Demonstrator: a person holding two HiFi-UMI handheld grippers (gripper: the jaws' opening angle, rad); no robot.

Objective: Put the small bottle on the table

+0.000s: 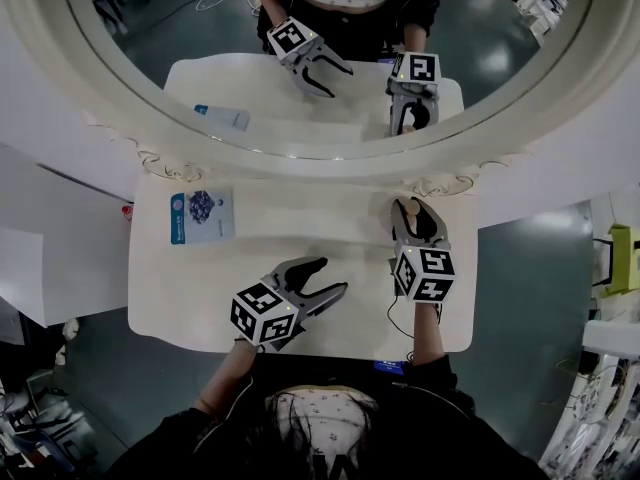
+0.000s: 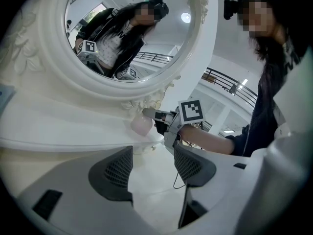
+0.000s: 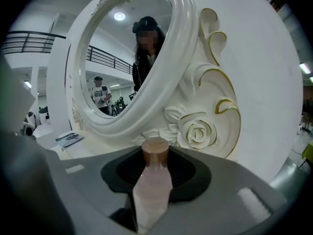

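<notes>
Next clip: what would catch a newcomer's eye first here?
The huge oval white mirror with carved roses stands at the back of the white table, reflecting both grippers. At the table's right, the right gripper holds a small pale pink bottle with a copper cap; the left gripper is open and empty near the front, and a blue printed booklet lies far left.

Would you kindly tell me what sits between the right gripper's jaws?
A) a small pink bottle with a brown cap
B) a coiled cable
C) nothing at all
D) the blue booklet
A: the right gripper view shows the small bottle, pink with a brown cap, clamped between the jaws of the right gripper, while the blue booklet lies apart on the table.
</notes>
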